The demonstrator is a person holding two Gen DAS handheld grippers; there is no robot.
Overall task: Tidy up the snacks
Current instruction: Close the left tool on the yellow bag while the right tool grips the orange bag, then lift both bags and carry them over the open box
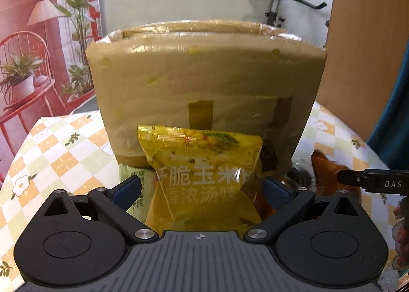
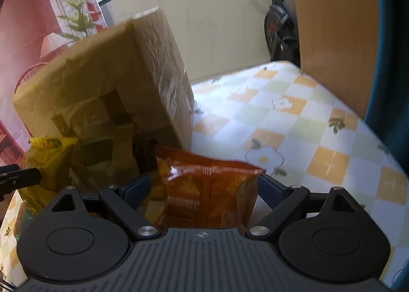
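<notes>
Left claw (image 1: 202, 187): standing wide, yellow snack bag (image 1: 202, 177) sitting between its pads at lower centre; contact unclear.
Right claw (image 2: 204, 187): standing wide, orange snack bag (image 2: 207, 189) lying between, grip unclear.
Cardboard box (image 1: 204, 82): standing behind both bags on the worktop (image 1: 64, 143).

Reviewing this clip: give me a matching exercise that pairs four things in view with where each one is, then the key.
Things:
1. yellow snack bag
2. orange snack bag
3. cardboard box
4. exercise bike

Places:
A. on the floor beyond the table, by the wall
B. between the fingers of the right tongs
C. standing on the checked tablecloth, behind both bags
D. between the fingers of the left tongs

Pairs: 1-D, 2-B, 3-C, 4-A
</notes>
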